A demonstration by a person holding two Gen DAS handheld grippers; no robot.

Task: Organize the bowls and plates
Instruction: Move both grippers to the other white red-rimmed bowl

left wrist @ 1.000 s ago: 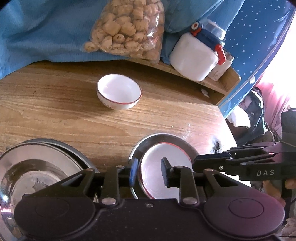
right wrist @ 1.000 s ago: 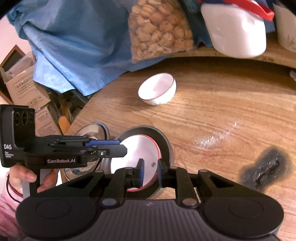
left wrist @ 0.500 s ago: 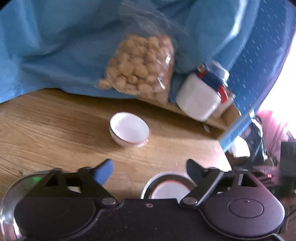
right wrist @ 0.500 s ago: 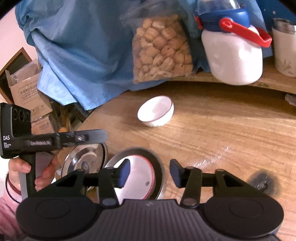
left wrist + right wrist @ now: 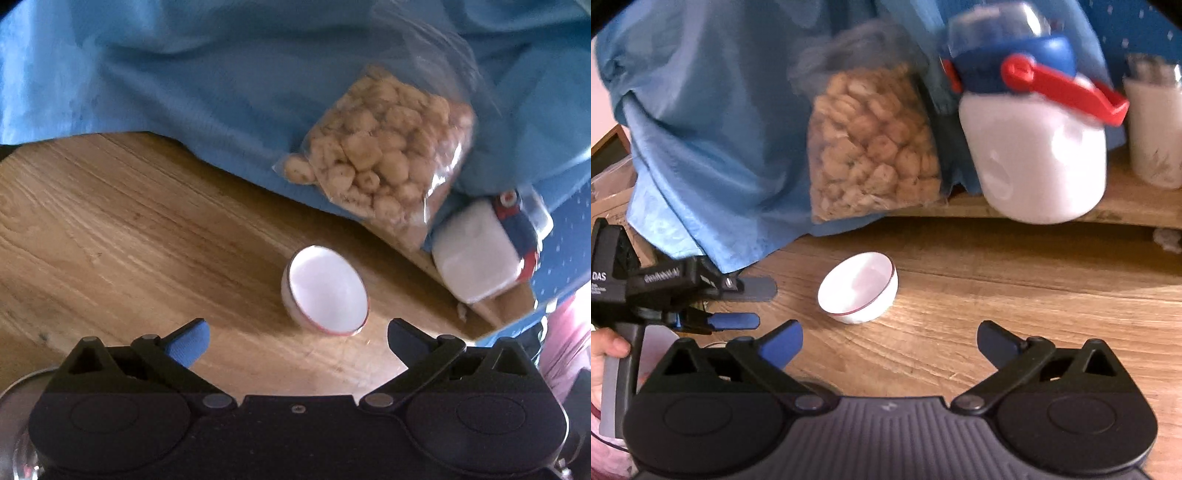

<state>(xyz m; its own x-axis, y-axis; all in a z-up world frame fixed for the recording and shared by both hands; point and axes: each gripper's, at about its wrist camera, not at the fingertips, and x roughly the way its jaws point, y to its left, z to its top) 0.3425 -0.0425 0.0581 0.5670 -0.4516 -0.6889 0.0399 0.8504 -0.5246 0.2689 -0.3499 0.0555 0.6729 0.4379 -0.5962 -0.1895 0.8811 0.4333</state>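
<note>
I count one small white ceramic bowl with a thin red rim [image 5: 857, 287] on my wooden worktop [image 5: 1015, 332]. Behind it are one clear plastic bag of beige puffed snacks [image 5: 875, 147], one white jug with a blue lid and red handle [image 5: 1034, 147], and one white cup [image 5: 1154, 133]. One shiny steel plate edge [image 5: 22, 384] shows, and I hold two black tongs, left [image 5: 297, 334] and right [image 5: 889, 334].

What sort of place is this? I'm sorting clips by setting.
Probably a home dining or kitchen table: a wooden tabletop with a white bowl, a clear bag of snack pieces and a white jar with a blue lid, backed by blue cloth.
</note>
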